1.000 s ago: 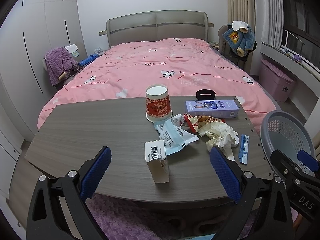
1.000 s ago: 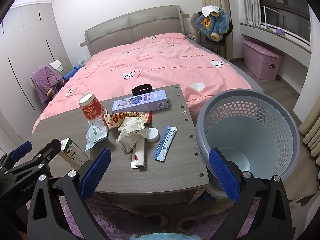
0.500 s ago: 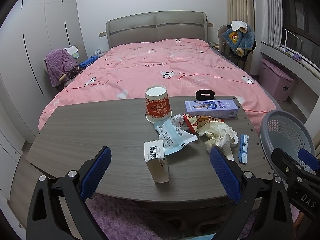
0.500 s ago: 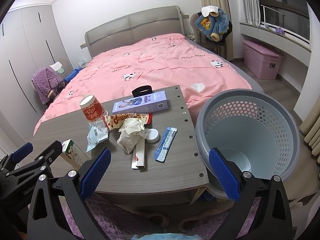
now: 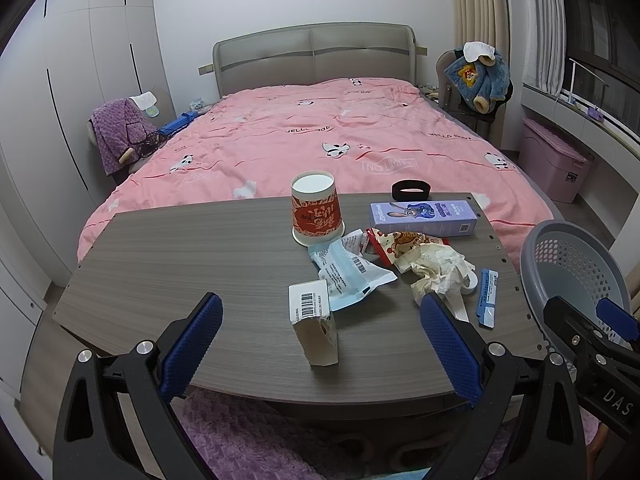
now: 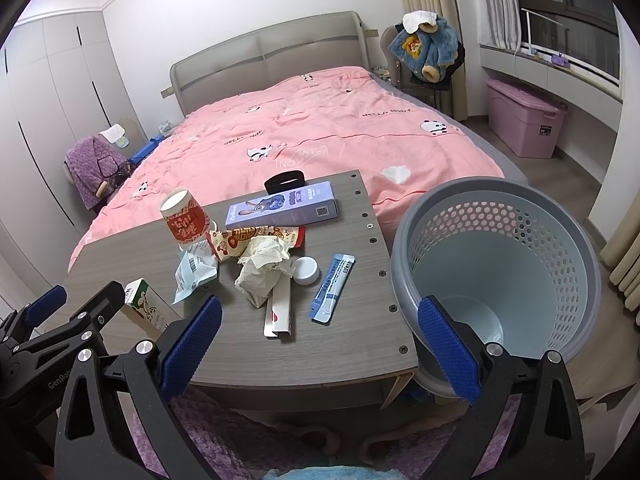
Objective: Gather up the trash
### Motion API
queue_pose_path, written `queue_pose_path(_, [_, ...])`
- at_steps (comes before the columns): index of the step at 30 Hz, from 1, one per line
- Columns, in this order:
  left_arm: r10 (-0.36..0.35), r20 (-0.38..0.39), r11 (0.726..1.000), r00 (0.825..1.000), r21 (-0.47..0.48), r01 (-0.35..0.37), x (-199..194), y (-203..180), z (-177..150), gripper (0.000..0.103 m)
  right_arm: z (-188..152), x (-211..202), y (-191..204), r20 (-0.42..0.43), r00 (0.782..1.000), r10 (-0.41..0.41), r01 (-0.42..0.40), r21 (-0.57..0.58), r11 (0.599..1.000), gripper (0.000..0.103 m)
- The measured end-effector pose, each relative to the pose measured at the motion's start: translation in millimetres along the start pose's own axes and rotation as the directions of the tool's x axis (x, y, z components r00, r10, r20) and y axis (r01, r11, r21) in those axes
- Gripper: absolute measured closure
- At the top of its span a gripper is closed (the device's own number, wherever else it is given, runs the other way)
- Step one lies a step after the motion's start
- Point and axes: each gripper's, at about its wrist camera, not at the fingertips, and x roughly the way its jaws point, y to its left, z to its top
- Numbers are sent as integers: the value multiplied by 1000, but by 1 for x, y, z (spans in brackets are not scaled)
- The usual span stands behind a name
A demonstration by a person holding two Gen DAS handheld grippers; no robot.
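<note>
Trash (image 6: 264, 264) scattered on table (image 6: 344, 344); basket (image 6: 500, 264) beside; both hand-held grippers agape.

Both the left gripper (image 5: 320, 344) and the right gripper (image 6: 320, 344) hang with jaws spread wide, empty, fingers pointing toward twelve o'clock, side by side.

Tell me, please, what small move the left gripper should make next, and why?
Probably ease the left gripper forward and down around the small carton. Its fingers are open and empty, the carton stands upright between them near the table edge, closer than the other litter, and the grey basket is empty.
</note>
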Motion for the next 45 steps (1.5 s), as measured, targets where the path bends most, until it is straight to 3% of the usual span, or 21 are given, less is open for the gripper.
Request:
queue_pose_path(34, [-1,0,1000,1000,1,1,-1,-1,0,8,0,1,-1,-1,1000,5,-5,5,1000,6])
queue_pose_path(45, [14,-22,1000,1000,-14,-14,6,10,-6,8,-4,14,0,-19,999,39,-39,5,999,6])
